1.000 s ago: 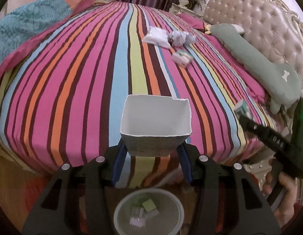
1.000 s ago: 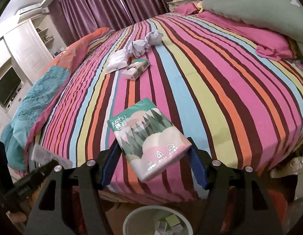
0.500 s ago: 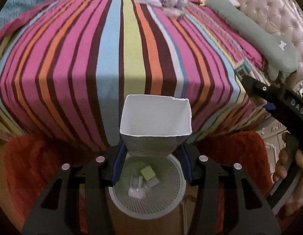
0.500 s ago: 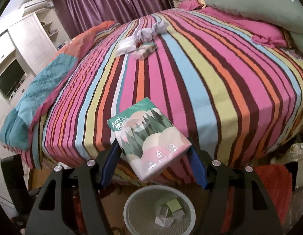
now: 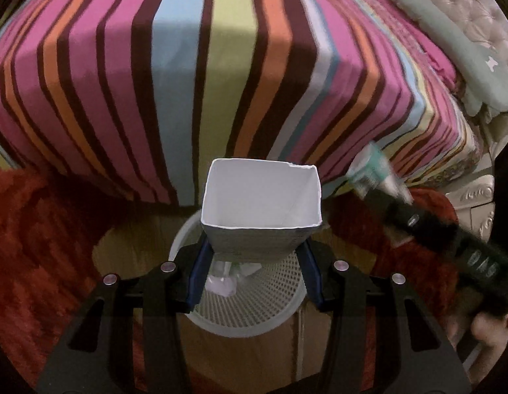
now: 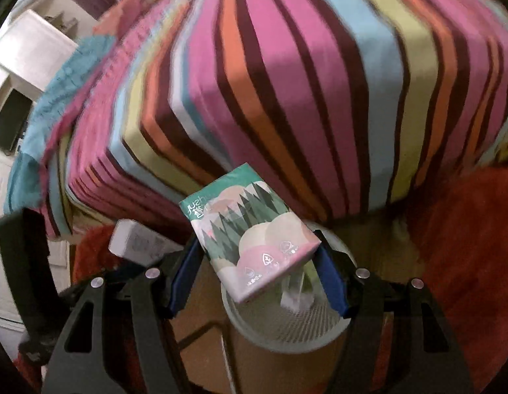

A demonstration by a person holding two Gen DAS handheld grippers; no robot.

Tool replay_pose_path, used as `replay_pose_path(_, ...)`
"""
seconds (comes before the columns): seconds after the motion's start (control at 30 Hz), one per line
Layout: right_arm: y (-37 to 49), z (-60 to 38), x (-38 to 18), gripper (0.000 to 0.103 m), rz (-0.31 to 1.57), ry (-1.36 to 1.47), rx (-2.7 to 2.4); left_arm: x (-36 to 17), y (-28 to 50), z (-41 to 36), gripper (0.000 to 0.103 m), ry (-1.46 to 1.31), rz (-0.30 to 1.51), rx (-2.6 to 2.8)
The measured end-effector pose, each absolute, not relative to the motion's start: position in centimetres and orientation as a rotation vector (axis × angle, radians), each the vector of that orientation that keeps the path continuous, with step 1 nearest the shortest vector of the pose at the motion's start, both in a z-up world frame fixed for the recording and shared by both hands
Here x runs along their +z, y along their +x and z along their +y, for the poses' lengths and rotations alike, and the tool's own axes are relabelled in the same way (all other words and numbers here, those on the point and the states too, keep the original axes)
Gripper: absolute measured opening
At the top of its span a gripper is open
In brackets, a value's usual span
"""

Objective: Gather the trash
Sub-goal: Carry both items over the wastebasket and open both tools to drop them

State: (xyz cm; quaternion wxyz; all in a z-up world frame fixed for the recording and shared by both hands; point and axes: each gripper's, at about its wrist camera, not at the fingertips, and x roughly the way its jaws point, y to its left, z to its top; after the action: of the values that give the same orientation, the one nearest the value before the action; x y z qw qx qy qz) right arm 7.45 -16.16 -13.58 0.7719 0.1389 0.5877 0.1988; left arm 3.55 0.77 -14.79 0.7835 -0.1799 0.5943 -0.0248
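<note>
My left gripper (image 5: 254, 256) is shut on an open white paper box (image 5: 260, 203) and holds it right above the white mesh waste basket (image 5: 254, 308) on the floor, which has scraps in it. My right gripper (image 6: 254, 262) is shut on a green and pink tissue pack (image 6: 250, 239) and holds it over the same basket (image 6: 286, 325). The right gripper with its pack shows at the right of the left wrist view (image 5: 378, 174). The left gripper's box shows at the left of the right wrist view (image 6: 139, 243).
The bed with the striped sheet (image 5: 221, 65) rises just behind the basket. A red rug (image 5: 31, 246) lies on the wooden floor on both sides. A green pillow (image 5: 451, 32) and tufted headboard are at the far right.
Both grippers have dropped from above the bed edge down toward the floor, over the basket. The trash on the bed has gone out of view. Both loads stay held.
</note>
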Motion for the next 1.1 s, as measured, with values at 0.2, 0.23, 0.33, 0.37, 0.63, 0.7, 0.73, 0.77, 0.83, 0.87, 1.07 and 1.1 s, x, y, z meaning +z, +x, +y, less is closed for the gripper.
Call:
replay_pose_path(0.2,7.6,-15.8,-17.5,0.063,1.453,0.368,0.407,-17.5,3.5,1.0,0.049,-0.444,1.39,-0.043)
replay_pose_path(0.23,7.7,-15.8,-18.1,0.063,1.479,0.383,0.402,-17.9,3.5,1.0,0.048,-0.455,1.406,-0.043)
replay_pose_path(0.33,7.7,-16.2,-19.8,0.063,1.554,0.431,0.372,-19.4,3.6,0.9,0.048,-0.49,1.462,-0.04)
replay_pose_path(0.37,7.8,-16.2,-20.3,0.063,1.571,0.443,0.364,-19.9,3.7,0.9,0.048,-0.498,1.48,-0.037)
replay_pose_path(0.63,7.9,-15.5,-22.8,0.063,1.68,0.469,0.319,-23.3,3.6,0.7,0.049,-0.531,1.611,0.0)
replay_pose_path(0.7,7.9,-15.2,-23.6,0.063,1.708,0.472,0.311,-23.9,3.6,0.9,0.049,-0.541,1.64,0.01)
replay_pose_path(0.73,7.9,-15.1,-24.0,0.063,1.722,0.474,0.305,-24.2,3.6,1.0,0.048,-0.541,1.654,0.015)
replay_pose_path(0.77,8.0,-15.1,-24.2,0.063,1.733,0.477,0.299,-24.5,3.6,0.9,0.048,-0.538,1.666,0.02)
replay_pose_path(0.83,8.1,-15.0,-25.2,0.063,1.761,0.489,0.29,-25.2,3.8,0.7,0.049,-0.531,1.691,0.028)
replay_pose_path(0.87,8.1,-15.0,-25.6,0.063,1.774,0.495,0.282,-25.5,3.9,0.6,0.049,-0.525,1.702,0.03)
replay_pose_path(1.07,8.2,-15.1,-27.6,0.063,1.838,0.521,0.235,-27.2,4.0,0.2,0.049,-0.516,1.772,0.038)
replay_pose_path(1.1,8.2,-15.1,-27.9,0.063,1.848,0.523,0.226,-27.5,4.0,0.1,0.049,-0.517,1.787,0.037)
